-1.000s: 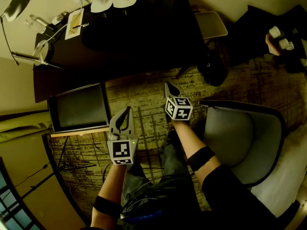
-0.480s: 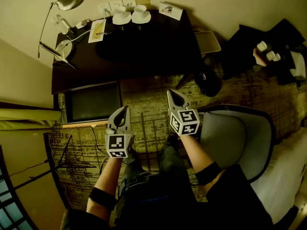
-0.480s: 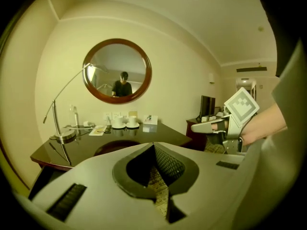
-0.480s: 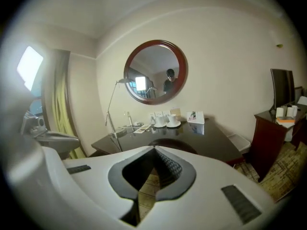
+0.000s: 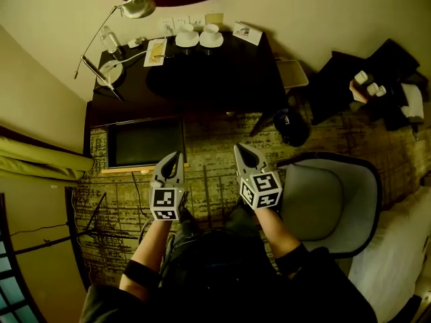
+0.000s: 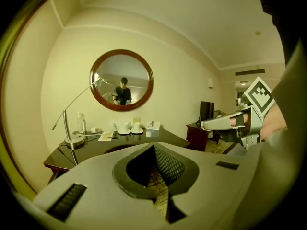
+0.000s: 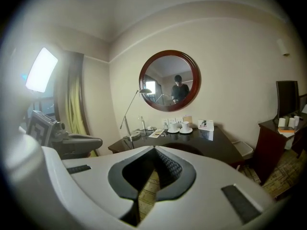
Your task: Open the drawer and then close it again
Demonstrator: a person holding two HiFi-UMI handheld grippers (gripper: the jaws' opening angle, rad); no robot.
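Head view: the grey left gripper (image 5: 176, 157) and grey right gripper (image 5: 238, 148) are held side by side at centre frame. The dark glossy wooden desk (image 5: 222, 79) is seen upper centre, well apart, its drawer not made out. Left gripper view: jaws are pressed together, empty. Right gripper view: jaws are clenched, nothing gripped.

Dark desk (image 5: 222, 79), white cups (image 5: 186, 39), grey chair (image 5: 316, 204), olive line-patterned carpet (image 5: 209, 160)

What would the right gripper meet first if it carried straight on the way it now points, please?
Most likely the dark desk: the right gripper, shut and empty, points at its front edge, with only carpet between, though depth is unclear.
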